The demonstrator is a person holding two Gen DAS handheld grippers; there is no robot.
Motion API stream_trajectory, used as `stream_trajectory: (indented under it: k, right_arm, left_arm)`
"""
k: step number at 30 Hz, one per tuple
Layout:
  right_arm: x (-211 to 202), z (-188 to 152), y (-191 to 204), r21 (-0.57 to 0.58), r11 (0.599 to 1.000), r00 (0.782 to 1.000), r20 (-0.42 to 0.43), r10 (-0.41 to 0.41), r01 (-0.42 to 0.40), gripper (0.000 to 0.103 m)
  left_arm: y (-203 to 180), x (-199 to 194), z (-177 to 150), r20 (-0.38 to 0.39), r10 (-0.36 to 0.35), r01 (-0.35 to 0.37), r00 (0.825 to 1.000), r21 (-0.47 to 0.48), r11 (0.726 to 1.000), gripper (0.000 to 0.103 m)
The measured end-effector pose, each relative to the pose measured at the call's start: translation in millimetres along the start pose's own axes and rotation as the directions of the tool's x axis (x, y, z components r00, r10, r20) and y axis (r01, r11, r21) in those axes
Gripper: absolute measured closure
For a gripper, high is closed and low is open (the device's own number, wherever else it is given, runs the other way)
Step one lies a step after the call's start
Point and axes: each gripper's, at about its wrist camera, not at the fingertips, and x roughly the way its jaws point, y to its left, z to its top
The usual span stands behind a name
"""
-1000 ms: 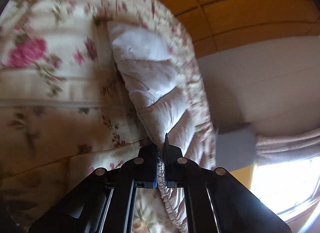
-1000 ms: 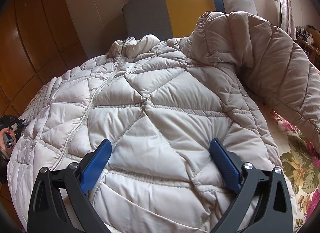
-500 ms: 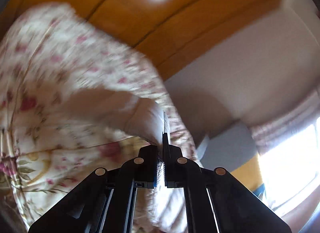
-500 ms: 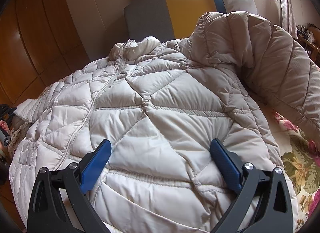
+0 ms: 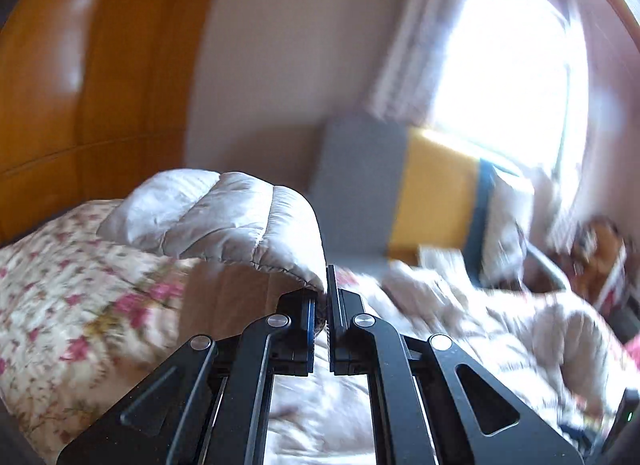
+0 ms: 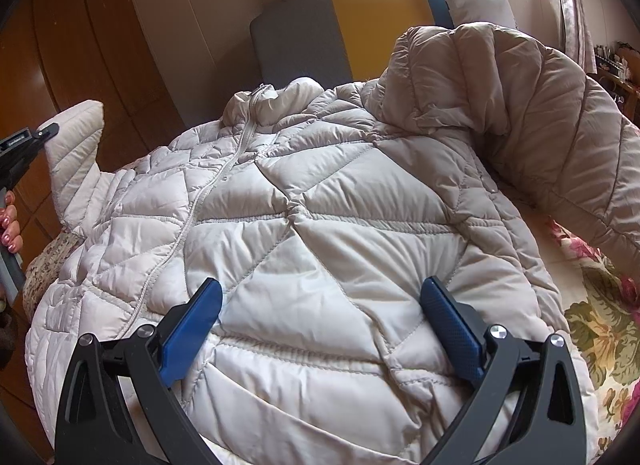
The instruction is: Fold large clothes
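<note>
A: Left gripper (image 5: 322, 297)?
B: Clamped tight on the sleeve (image 5: 224, 221) cuff of the quilted jacket (image 6: 304, 233), lifted above the left edge of the floral bedspread (image 5: 72, 297).
A: Right gripper (image 6: 320, 305)?
B: Spread wide, gripping nothing, poised above the jacket's hem near the bed's foot; zipper up, other sleeve folded over near the headboard (image 6: 340, 25).

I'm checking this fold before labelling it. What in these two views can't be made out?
- Left wrist view: the jacket body and the clutter at the right edge are smeared by motion blur.
- Left wrist view: the cuff of the sleeve is hidden between the shut fingers of the left gripper.
- Right wrist view: the jacket's hem is cut off behind the open right gripper.
</note>
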Motion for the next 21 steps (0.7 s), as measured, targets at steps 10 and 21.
stream_trajectory:
  k: [10,21]
  right_arm:
    - [-2.6,-1.7,-0.8,0.011,1.000,1.000,0.010,0.011,-0.011,0.003]
    - [-3.1,-2.8,0.1,0.014,1.000,1.000,0.013,0.014,-0.014,0.003]
  left_arm:
    - [-117.7,73.2,-89.9,-0.310,-0.040,0.160,0.950,0.374,0.914,0.100]
    - [-147.3,66.6,-124.7,-0.379,-0.103,0.297,0.920,0.498,0.815,0.048]
